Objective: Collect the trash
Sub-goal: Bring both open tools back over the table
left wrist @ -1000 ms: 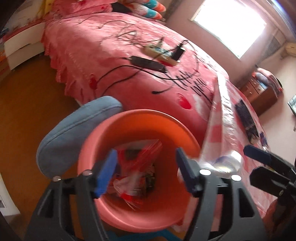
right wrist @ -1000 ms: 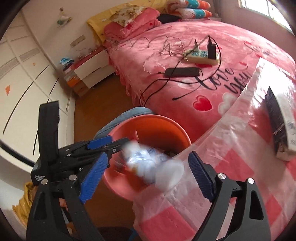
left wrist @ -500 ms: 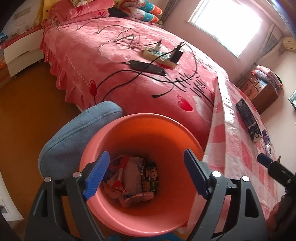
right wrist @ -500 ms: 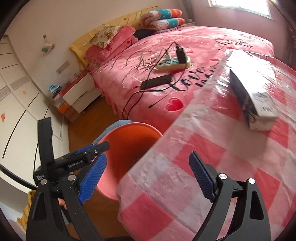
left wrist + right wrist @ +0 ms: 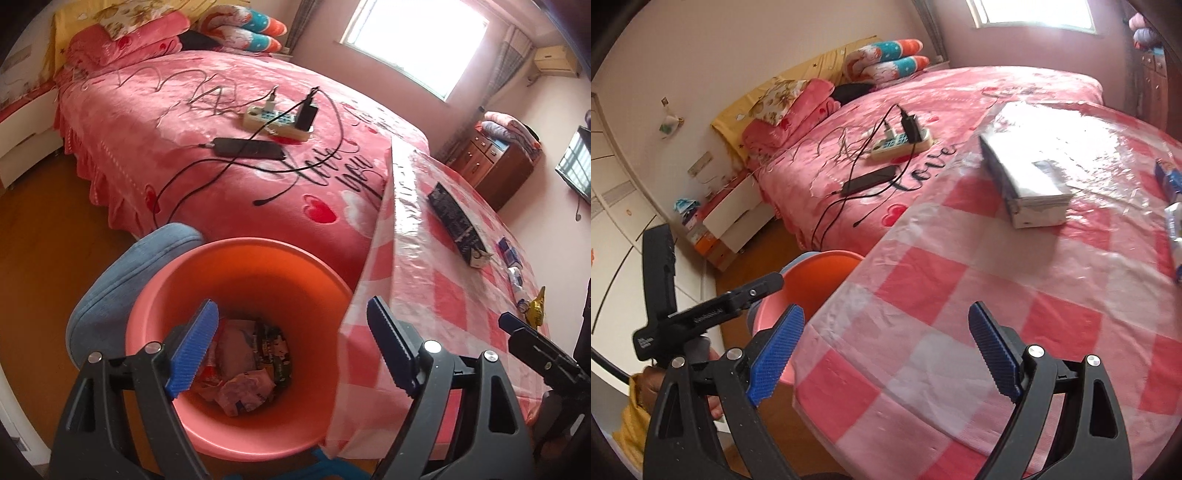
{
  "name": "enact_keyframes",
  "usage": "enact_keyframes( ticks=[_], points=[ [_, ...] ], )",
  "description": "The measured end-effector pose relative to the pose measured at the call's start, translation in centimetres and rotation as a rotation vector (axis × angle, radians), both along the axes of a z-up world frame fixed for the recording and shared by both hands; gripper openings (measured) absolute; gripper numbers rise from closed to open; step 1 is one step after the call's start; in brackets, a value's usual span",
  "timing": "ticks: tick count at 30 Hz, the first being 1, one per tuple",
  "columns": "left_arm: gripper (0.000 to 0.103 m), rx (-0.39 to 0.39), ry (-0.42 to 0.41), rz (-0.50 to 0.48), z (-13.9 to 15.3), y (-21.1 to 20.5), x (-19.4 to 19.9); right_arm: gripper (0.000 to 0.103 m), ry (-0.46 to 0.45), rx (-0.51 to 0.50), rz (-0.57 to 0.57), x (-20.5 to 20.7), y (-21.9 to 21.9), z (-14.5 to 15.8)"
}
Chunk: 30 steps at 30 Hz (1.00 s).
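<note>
Left claw (image 5: 291,347) hangs released over the bin (image 5: 236,266), its jaws having just been opening with nothing between them; wrappers (image 5: 243,373) lie low centre. Right claw (image 5: 886,350), released, hangs over the desk (image 5: 1052,302).

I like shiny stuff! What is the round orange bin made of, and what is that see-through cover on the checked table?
The round orange bin looks like moulded plastic: smooth, one colour, softly glossy walls. The see-through cover over the pink checked table seems to be thin plastic film: it wrinkles and glares white under the window.
</note>
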State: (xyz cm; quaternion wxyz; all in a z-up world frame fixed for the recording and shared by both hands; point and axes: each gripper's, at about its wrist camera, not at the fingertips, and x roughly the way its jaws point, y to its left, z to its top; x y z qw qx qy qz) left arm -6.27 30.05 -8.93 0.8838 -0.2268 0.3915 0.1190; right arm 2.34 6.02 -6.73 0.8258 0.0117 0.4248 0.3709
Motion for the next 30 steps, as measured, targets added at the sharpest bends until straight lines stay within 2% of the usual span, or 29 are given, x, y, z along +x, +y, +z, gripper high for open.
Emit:
enact_keyframes(
  ticks=[3,16,30],
  points=[
    [0.083,0.016,0.000,-0.017,0.7,-1.0,0.2,0.092,-0.011,0.011,-0.018,0.0,-1.1,0.2],
    [0.083,0.098,0.025,-0.100,2.9,-6.4,2.1,0.093,-0.010,0.104,-0.121,1.4,-7.3,0.7],
    [0.083,0.163,0.053,-0.228,4.0,-14.0,5.7,0.092,-0.021,0.191,-0.261,3.3,-15.0,1.0]
  ],
)
